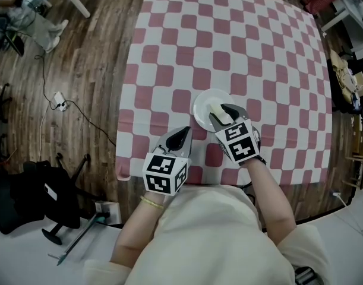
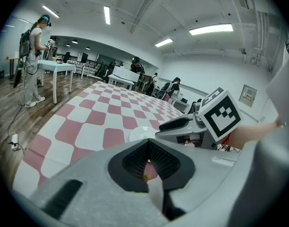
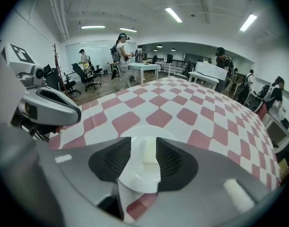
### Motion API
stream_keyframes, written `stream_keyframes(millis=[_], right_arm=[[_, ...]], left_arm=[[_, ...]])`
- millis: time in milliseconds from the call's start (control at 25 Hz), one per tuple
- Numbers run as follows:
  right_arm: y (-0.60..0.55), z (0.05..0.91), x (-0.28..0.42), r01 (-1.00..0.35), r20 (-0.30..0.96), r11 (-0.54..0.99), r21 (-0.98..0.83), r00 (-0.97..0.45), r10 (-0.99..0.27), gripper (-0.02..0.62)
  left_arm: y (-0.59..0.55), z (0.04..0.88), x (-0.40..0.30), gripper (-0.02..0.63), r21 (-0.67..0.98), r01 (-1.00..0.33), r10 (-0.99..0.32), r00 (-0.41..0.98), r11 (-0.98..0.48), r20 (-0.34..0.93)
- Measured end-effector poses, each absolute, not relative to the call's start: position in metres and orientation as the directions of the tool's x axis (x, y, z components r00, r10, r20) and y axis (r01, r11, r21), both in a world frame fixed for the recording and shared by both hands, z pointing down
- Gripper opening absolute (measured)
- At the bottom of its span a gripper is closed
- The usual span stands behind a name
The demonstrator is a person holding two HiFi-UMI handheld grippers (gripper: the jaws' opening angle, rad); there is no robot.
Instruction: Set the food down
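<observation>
**Head view.** A desk covered by a red-and-white checked cloth is seen from above, with a white plate near its front edge. A pale yellow block of food is lying on the plate. The right tongs are held over the near right part of the plate, with the food at their tips. The left tongs are held just beside the plate, at its near left and off its rim. A wooden floor is seen to the left of the plate, beyond the desk edge.

**Left gripper view.** The jaws of the left tongs are seen brought together at their tips, with no object clamped. A small yellowish speck is visible low between the pads; what it is cannot be told. The plate shows just past the jaws, and the right tongs with their marker cube reach over the plate's right side.

**Right gripper view.** The jaws of the right tongs are seen apart, straddling the plate. The food is lying on the plate between the jaws, close against the right-hand pad, with a clear gap to the left-hand pad. The left tongs are seen to the left of the plate, above the cloth.
</observation>
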State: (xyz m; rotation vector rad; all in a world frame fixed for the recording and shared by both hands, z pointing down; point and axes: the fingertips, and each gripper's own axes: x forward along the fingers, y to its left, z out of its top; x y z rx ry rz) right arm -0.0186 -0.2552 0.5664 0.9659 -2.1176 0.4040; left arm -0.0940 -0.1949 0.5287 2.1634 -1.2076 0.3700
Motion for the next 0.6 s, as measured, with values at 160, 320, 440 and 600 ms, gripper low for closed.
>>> stream_keyframes(millis=[160, 320, 440, 600], right_arm=[[-0.248, 0.551, -0.016, -0.756, 0.714, 0.654, 0.014, -0.451, -0.536, 0.156], [-0.24, 0.536, -0.011, -0.762, 0.683, 0.648, 0.014, -0.466, -0.562, 0.126], [-0.233, 0.527, -0.006, -0.767, 0.66, 0.641, 0.011, -0.476, -0.581, 0.101], [-0.226, 0.518, 0.001, -0.773, 0.641, 0.634, 0.012, -0.481, -0.598, 0.078]], left_arm=[[-0.19, 0.523, -0.089, 0.003, 0.378, -0.842, -0.676, 0.536, -0.384, 0.506], [-0.183, 0.519, -0.084, 0.003, 0.376, -0.846, -0.686, 0.528, -0.377, 0.501], [-0.18, 0.516, -0.079, 0.003, 0.375, -0.848, -0.695, 0.524, -0.374, 0.492], [-0.177, 0.512, -0.074, 0.003, 0.378, -0.851, -0.708, 0.518, -0.365, 0.48]])
